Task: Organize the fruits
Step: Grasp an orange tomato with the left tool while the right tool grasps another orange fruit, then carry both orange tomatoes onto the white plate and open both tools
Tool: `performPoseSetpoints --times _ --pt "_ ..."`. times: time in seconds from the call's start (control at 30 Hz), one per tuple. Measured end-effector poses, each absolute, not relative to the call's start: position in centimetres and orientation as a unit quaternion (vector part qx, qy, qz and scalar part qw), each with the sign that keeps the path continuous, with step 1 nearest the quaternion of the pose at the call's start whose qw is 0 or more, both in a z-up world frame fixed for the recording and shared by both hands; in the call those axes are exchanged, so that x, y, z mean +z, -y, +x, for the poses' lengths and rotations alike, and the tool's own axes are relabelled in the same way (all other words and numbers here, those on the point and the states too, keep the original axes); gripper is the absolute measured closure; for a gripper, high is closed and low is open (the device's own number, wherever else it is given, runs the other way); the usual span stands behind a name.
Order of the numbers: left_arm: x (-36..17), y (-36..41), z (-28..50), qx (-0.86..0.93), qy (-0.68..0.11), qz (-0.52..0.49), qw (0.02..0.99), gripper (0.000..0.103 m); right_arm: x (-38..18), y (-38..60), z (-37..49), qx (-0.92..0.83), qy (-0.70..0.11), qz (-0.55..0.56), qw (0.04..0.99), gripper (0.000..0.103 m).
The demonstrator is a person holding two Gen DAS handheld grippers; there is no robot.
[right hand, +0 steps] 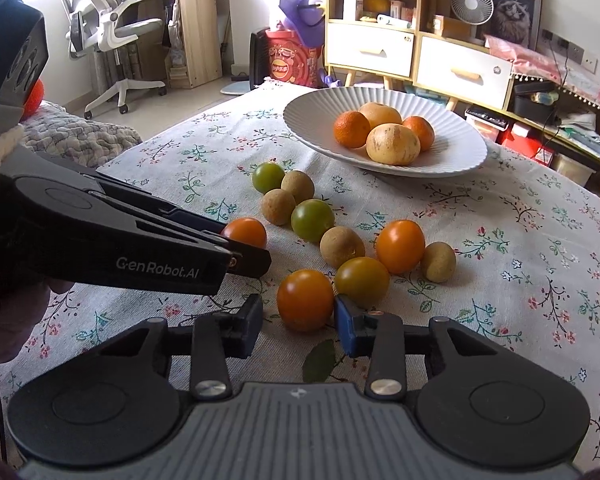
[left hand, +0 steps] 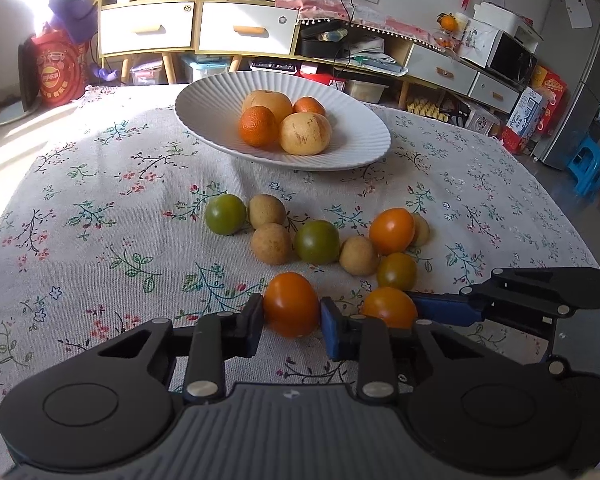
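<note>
While both tools sit low over the floral tablecloth on the desk, each one has an orange tomato between its fingers. The left tool is pinching its orange tomato — both pads touch the sides of the fruit, and in the right wrist view that same tomato pokes out just past the fingertips. The right tool has its jaws spread around a second orange tomato; the blue pad on the right touches it, but there's a visible gap on the left side, so it's bracketing the fruit, not gripping it.

Just beyond those, loose fruit lies clustered on the cloth — a yellowish-green tomato touching the one at the right tool, a third orange tomato, two green tomatoes and four small tan, round fruits, all close together or touching.

Further back sits the white ribbed bowl, well apart from the loose pile. It holds two tangerines and two larger pale yellow fruits, bunched together in the middle.

Behind the desk there's a wooden shelf unit with white drawers.
</note>
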State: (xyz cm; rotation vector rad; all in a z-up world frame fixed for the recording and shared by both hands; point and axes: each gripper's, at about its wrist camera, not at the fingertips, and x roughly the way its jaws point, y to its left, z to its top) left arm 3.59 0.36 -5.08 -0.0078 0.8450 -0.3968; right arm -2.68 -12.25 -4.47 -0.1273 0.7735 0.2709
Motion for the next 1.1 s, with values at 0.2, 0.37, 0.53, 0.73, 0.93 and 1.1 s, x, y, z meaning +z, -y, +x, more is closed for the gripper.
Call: performPoseSetpoints --times 0.2,0.37,0.53,0.73,0.93,1.1 --pt "-4.9 -0.3 3.5 -0.189 -0.411 -0.003 0.892 0.089 -4.3 12.3 -2.3 0.129 -0.377 -0.054 0.915 0.075" --pt "-4.6 -0.5 3.5 -0.189 -0.412 -0.006 0.891 0.089 -4.1 12.3 -2.3 0.130 -0.377 -0.057 0.915 0.075" --pt "-3.7 -0.9 3.6 -0.191 -0.403 -0.015 0.895 0.089 -3.2 12.5 -2.3 0.132 -0.372 -0.051 0.917 0.076" --pt "-2.6 -1.2 3.9 -0.192 -0.385 -0.023 0.903 0.089 -1.8 13.1 -2.0 0.128 -0.358 -0.039 0.924 0.076" --pt "-1.9 -1.0 4.4 -0.190 -0.370 -0.028 0.909 0.089 -0.8 14.3 -0.7 0.106 -0.349 -0.021 0.931 0.076" --pt "-1.3 -0.7 4.8 -0.194 -0.352 -0.030 0.915 0.089 -0.2 15.1 1.0 0.086 -0.346 -0.009 0.934 0.076"
